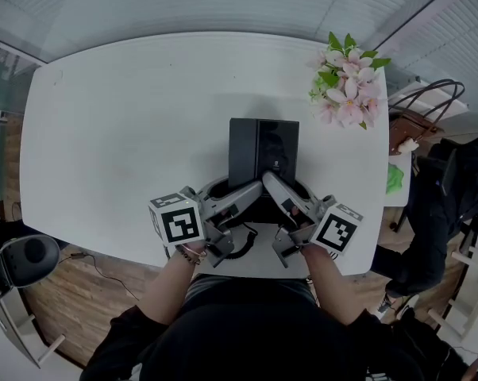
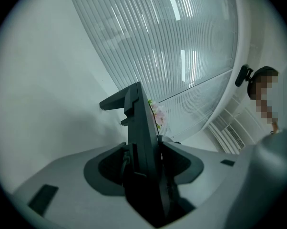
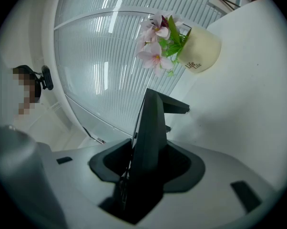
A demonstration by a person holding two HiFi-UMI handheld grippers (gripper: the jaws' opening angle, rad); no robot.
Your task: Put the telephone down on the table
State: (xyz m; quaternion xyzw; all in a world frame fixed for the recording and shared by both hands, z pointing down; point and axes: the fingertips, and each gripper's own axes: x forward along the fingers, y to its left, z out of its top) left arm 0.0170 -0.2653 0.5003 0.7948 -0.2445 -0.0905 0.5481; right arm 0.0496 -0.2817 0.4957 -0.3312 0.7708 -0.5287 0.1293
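A black telephone (image 1: 263, 149) lies flat on the white table (image 1: 128, 125), near its front edge. My left gripper (image 1: 247, 190) and right gripper (image 1: 272, 182) meet at the phone's near end from either side. In the left gripper view the dark slab of the telephone (image 2: 136, 113) fills the gap of the left gripper (image 2: 142, 149), with both jaws tight against it. The right gripper view shows the same: the telephone (image 3: 153, 113) sits edge-on in the right gripper (image 3: 150, 149), jaws flush on both sides. A black cord (image 1: 243, 246) curls below the grippers.
A cream pot of pink flowers (image 1: 346, 86) (image 3: 158, 46) stands at the table's far right corner. A handbag (image 1: 418, 117) sits beyond the right edge. A grey chair (image 1: 25, 256) stands at the lower left. Ribbed glass walls (image 2: 172, 46) surround the table.
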